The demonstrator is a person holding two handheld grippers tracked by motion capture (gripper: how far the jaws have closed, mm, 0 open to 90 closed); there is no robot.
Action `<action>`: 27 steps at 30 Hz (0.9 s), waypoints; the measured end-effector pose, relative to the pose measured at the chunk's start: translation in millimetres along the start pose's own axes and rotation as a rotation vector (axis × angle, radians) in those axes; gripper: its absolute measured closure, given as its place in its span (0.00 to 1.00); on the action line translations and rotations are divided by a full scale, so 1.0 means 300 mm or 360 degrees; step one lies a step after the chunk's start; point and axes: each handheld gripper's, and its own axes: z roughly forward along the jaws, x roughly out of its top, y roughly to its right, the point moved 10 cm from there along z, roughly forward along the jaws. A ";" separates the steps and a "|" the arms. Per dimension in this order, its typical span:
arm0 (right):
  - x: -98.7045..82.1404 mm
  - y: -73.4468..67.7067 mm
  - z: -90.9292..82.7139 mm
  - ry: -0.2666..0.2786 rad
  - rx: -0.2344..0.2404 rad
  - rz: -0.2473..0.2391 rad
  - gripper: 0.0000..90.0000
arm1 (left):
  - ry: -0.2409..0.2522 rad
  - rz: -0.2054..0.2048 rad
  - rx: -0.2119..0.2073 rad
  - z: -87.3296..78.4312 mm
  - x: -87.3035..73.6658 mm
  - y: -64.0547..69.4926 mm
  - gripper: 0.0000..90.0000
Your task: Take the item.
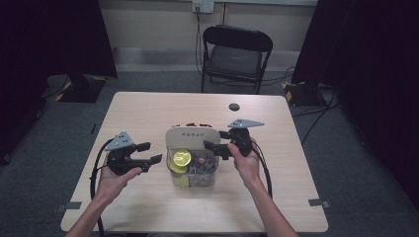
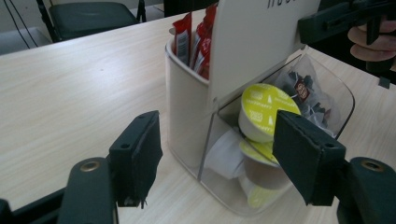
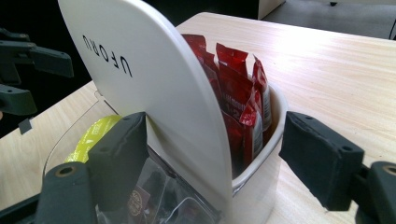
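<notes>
Setting: a recording room or lab, not a home. Black curtains (image 1: 54, 34) hang at both sides, grey carpet (image 1: 356, 163) covers the floor, and tape marks (image 1: 317, 202) sit at the corners of the desk (image 1: 148, 106). A folding chair (image 1: 236, 54) stands behind it; cables (image 1: 316, 116) trail to a wall socket (image 1: 202, 6).

A light wooden table (image 1: 148, 113) with rounded corners carries the work. Near its middle stands a small organiser (image 1: 192, 136) with a white back panel and back compartment and a clear front bin, resting directly on the tabletop. Toward the far edge lies a small dark round disc (image 1: 234, 106), well apart from the organiser.
</notes>
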 end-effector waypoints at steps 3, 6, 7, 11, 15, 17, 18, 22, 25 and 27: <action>0.004 0.000 -0.001 0.0005 0.0004 0.0002 0.25 | -0.0008 0.0018 -0.0018 0.015 0.022 0.020 0.37; 0.004 0.000 -0.001 0.0004 0.0005 0.0003 0.25 | -0.0006 0.0031 -0.0071 0.034 0.042 0.046 0.37; 0.005 0.000 0.000 0.0003 0.0006 0.0002 0.25 | -0.0008 0.0045 -0.0073 0.039 0.047 0.053 0.37; 0.006 -0.001 0.000 0.0001 0.0000 -0.0009 0.25 | -0.0016 0.0054 -0.0141 0.068 0.060 0.093 0.39; 0.006 -0.001 0.000 0.0002 0.0003 -0.0006 0.25 | -0.0051 0.0089 -0.0170 0.104 0.060 0.122 0.43; 0.006 -0.001 0.000 0.0002 0.0002 -0.0005 0.25 | -0.0069 0.0078 -0.0190 0.119 0.053 0.135 0.44; 0.006 -0.001 0.000 0.0003 0.0002 -0.0006 0.25 | -0.0076 0.0075 -0.0205 0.128 0.048 0.143 0.44; 0.006 -0.001 0.000 0.0009 0.0001 -0.0002 0.25 | -0.0115 0.0058 -0.0211 0.153 0.031 0.146 0.41; 0.006 -0.001 0.000 0.0010 0.0001 -0.0002 0.25 | -0.0162 0.0081 -0.0194 0.173 0.017 0.144 0.36; 0.006 -0.001 0.000 0.0009 0.0001 -0.0002 0.25 | -0.0174 0.0085 -0.0192 0.182 0.008 0.148 0.35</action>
